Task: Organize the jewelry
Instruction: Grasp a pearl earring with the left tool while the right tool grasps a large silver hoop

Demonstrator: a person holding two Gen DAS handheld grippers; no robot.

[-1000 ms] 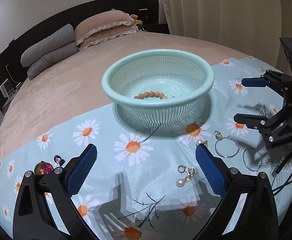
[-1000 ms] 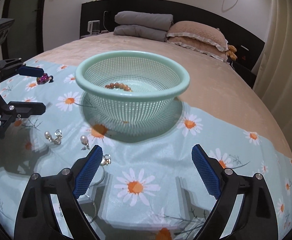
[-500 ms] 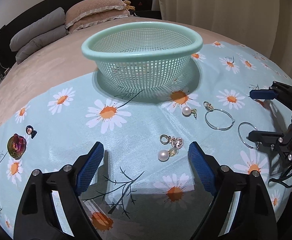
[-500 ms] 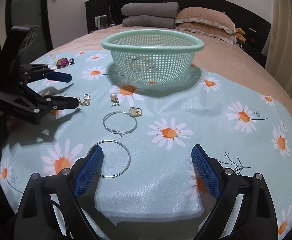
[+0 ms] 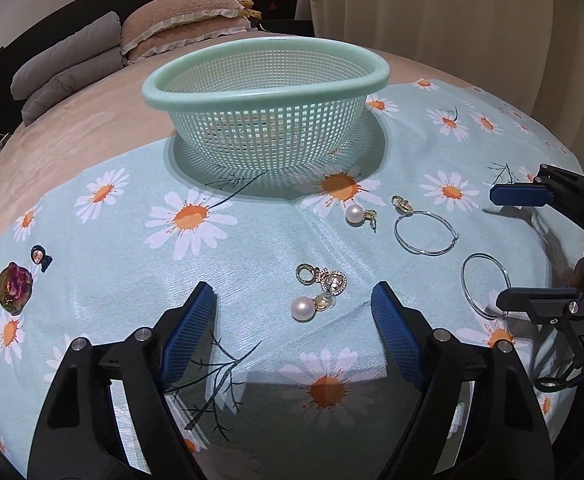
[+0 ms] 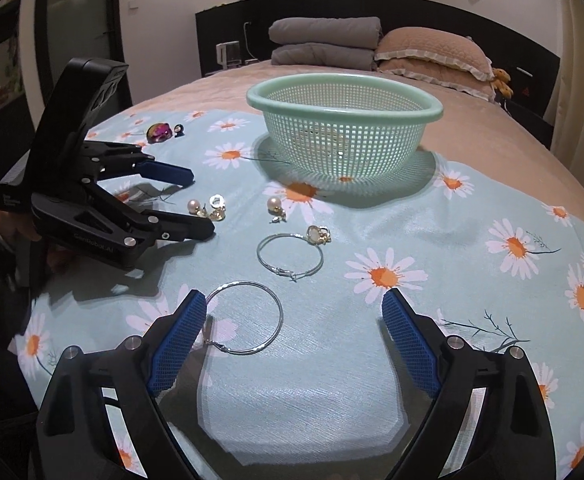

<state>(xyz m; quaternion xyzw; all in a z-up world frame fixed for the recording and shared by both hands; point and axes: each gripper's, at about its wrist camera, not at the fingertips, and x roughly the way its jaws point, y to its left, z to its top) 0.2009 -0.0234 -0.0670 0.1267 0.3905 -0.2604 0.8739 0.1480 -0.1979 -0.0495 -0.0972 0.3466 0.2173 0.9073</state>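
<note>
A mint green mesh basket (image 5: 266,80) (image 6: 343,98) stands on a daisy-print cloth (image 5: 252,252). In front of it lie a pearl earring with a gold charm (image 5: 317,294) (image 6: 208,207), a second pearl earring (image 5: 355,214) (image 6: 276,205), and two silver hoops (image 5: 425,232) (image 5: 485,286). My left gripper (image 5: 293,320) is open, low over the cloth, with the pearl-and-charm earring just ahead between its fingers. My right gripper (image 6: 293,328) is open; the near hoop (image 6: 246,318) touches its left finger. The far hoop (image 6: 290,256) lies beyond.
An iridescent purple brooch (image 5: 14,288) (image 6: 159,133) and a small dark figure pin (image 5: 40,257) lie at the cloth's left end. Grey and beige pillows (image 6: 323,46) sit at the headboard. A curtain (image 5: 431,12) hangs behind the bed.
Both grippers have pulled back from the basket and dropped low towards the jewellery on the cloth. The basket's beads no longer show. Both stay open.
</note>
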